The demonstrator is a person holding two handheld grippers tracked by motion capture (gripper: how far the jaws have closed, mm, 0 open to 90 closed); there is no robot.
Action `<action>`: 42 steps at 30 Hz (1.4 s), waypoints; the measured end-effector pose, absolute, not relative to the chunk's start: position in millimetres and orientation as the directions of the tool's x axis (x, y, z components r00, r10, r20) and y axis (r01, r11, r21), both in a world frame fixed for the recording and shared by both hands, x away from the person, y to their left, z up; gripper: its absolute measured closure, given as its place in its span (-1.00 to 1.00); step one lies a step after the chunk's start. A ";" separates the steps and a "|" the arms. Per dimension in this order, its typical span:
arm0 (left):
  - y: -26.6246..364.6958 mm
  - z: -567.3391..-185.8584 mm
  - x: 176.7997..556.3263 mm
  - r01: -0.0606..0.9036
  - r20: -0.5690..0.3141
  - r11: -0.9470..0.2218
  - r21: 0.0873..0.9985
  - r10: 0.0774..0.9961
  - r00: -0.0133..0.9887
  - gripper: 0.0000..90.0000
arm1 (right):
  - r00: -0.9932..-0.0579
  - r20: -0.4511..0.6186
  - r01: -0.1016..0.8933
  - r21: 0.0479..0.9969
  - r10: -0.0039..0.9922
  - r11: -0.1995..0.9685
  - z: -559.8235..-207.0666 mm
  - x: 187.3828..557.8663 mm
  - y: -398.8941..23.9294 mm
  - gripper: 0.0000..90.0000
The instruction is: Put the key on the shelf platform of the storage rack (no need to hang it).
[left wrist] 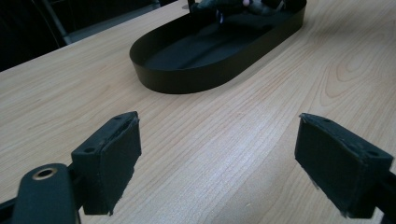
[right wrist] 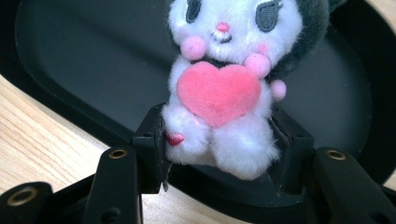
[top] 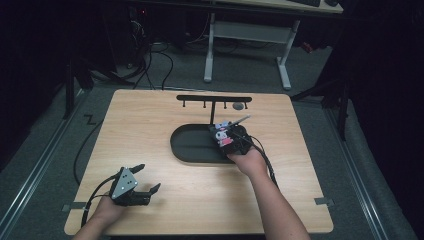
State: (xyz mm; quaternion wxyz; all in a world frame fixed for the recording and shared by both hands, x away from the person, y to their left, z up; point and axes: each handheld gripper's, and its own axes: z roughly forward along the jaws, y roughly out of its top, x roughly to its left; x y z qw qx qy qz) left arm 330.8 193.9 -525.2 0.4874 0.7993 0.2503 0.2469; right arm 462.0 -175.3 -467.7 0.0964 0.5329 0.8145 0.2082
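A small plush toy point(right wrist: 219, 93), white with a dark hood, pink paws and a pink heart on its chest, sits upright between the jaws of my right gripper point(right wrist: 218, 140). The pads press on its lower body from both sides. In the high view the right gripper point(top: 226, 141) holds the toy point(top: 220, 133) over the right end of a black oval tray point(top: 175, 145). The tray floor point(right wrist: 93, 60) lies just behind the toy. My left gripper point(top: 150, 176) rests near the table's front left, open, its pads point(left wrist: 112, 158) wide apart over bare wood.
A black rack point(top: 214, 98) with several short hooks stands on a post behind the tray. The tray's wall point(left wrist: 201, 79) lies ahead of the left gripper. The wooden table point(top: 150, 120) ends at dark floor on all sides, and a white desk frame point(top: 247, 32) stands beyond.
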 end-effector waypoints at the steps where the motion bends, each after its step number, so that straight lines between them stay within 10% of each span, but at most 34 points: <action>1: 193.6 -525.2 330.8 0.159 0.152 -0.401 0.902 0.640 0.753 -0.66 | -0.416 0.062 0.830 0.434 0.907 0.351 -468.8 461.8 -174.7 0.07; 42: 191.7 -525.6 329.9 0.157 0.163 -0.410 0.898 0.643 0.748 -0.66 | -0.447 0.052 0.756 0.556 0.893 0.346 -446.8 424.2 -180.7 -0.41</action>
